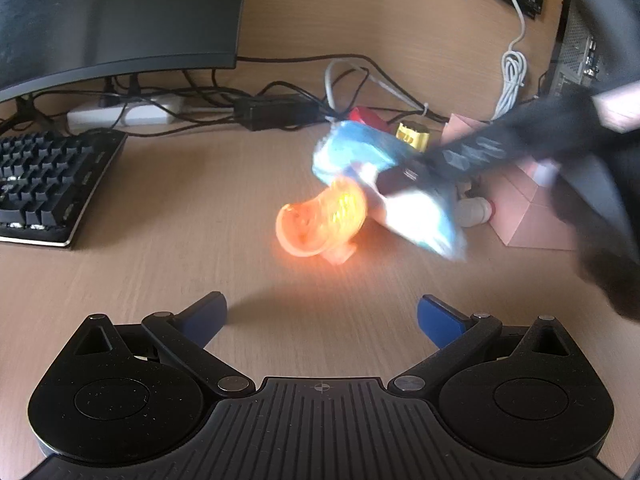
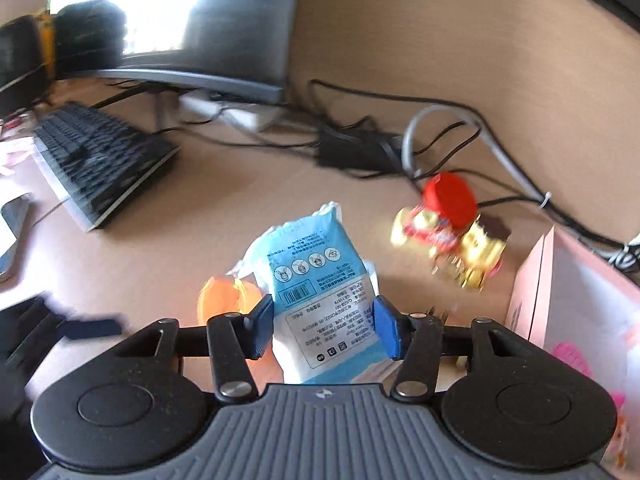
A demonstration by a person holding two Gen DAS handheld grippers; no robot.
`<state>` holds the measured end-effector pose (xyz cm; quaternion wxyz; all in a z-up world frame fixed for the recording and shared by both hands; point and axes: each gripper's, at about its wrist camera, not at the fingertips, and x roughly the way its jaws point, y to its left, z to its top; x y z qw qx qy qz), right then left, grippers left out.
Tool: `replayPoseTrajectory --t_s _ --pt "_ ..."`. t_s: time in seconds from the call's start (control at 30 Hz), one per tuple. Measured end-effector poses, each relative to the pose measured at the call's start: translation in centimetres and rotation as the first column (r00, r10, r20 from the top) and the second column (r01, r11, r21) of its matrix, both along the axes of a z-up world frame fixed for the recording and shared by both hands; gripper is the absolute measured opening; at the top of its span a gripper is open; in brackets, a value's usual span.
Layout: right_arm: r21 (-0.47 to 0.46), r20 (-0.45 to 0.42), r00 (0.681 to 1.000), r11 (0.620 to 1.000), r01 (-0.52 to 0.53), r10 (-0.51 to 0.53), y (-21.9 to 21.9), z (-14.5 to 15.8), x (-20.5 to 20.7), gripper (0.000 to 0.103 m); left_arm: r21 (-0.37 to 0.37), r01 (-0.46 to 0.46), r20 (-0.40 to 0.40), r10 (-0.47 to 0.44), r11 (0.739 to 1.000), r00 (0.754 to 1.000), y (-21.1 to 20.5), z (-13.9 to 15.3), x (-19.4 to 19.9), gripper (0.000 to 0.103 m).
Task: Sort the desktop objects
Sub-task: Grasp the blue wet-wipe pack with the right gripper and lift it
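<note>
Between the right gripper (image 2: 323,330)'s blue pads, a blue-and-white printed plastic packet (image 2: 320,300) sits clamped, half hiding an orange translucent plastic cup (image 2: 224,298). Over the wooden desk (image 1: 160,208), the left gripper (image 1: 322,314) hangs spread wide and empty; motion blur smears the packet there.

Monitor (image 1: 120,12), keyboard (image 1: 48,184) and tangled cables (image 1: 280,92) crowd the desk (image 1: 180,200).

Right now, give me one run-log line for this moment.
task: sort desktop | right gripper: shut on blue packet, lifted | left gripper: open, empty | orange cup: on desk, tipped

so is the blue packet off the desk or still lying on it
Off the desk: the right gripper pinches the blue packet between both pads, above the orange cup.
</note>
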<state>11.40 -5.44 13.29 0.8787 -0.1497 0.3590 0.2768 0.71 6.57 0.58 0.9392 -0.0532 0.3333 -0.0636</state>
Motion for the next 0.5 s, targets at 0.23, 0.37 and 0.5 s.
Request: replayPoseTrajectory --t_s 0.23,0.37,0.5 --pt "0.132 0.024 0.999 0.991 0.019 -0.023 -5.8 3.0 -4.9 0.005 0.007 -0.001 -0.001 0.001 1.000 1.000 0.0 0.0 0.0 0.103" --pt "0.128 0.066 0.996 0.990 0.056 -0.065 -8.2 2.7 -6.4 0.008 0.014 0.000 -0.003 0.000 1.000 1.000 -0.1 -0.1 0.0 0.103" --pt "0.118 0.096 0.995 0.993 0.027 -0.039 -7.8 1.8 -6.2 0.070 0.006 -0.006 -0.003 0.006 1.000 1.000 0.0 0.0 0.0 0.103"
